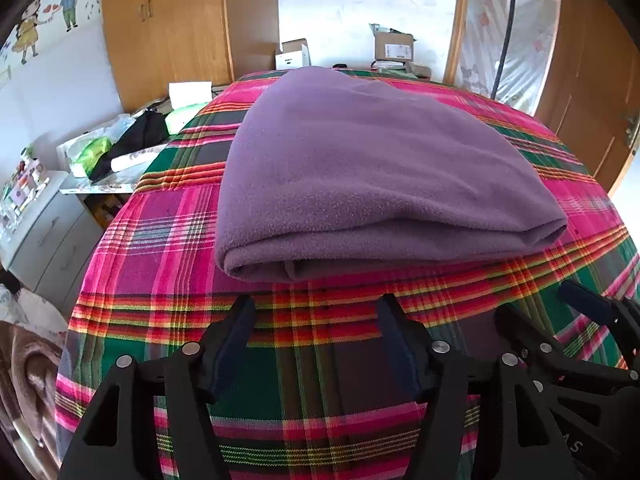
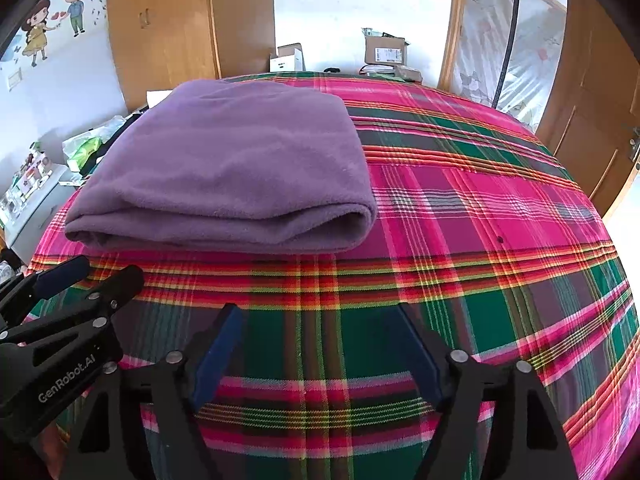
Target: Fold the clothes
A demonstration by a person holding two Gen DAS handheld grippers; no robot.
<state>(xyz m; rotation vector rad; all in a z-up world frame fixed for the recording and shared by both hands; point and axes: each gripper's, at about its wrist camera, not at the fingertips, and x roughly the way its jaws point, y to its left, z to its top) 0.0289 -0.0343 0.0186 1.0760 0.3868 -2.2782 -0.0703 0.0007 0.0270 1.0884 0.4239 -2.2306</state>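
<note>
A purple fleece garment [image 1: 372, 172] lies folded into a thick rectangle on the plaid bedspread [image 1: 168, 240]; in the right wrist view the same garment [image 2: 232, 172] sits at the left of centre. My left gripper [image 1: 316, 312] hovers just in front of the fold's near edge, open, nothing between its fingers. My right gripper [image 2: 320, 316] is open too, over bare plaid [image 2: 480, 216] to the right of the garment, holding nothing. Each gripper shows in the other's view: the right one [image 1: 548, 304] at the lower right, the left one [image 2: 108, 272] at the lower left.
Left of the bed stand a cluttered side table [image 1: 100, 188] with bags and a white drawer unit [image 1: 48, 224]. Cardboard boxes [image 1: 392, 46] sit beyond the far edge. Wooden wardrobes [image 1: 168, 24] and a door [image 1: 592, 92] line the walls. A brown blanket [image 1: 24, 380] lies low left.
</note>
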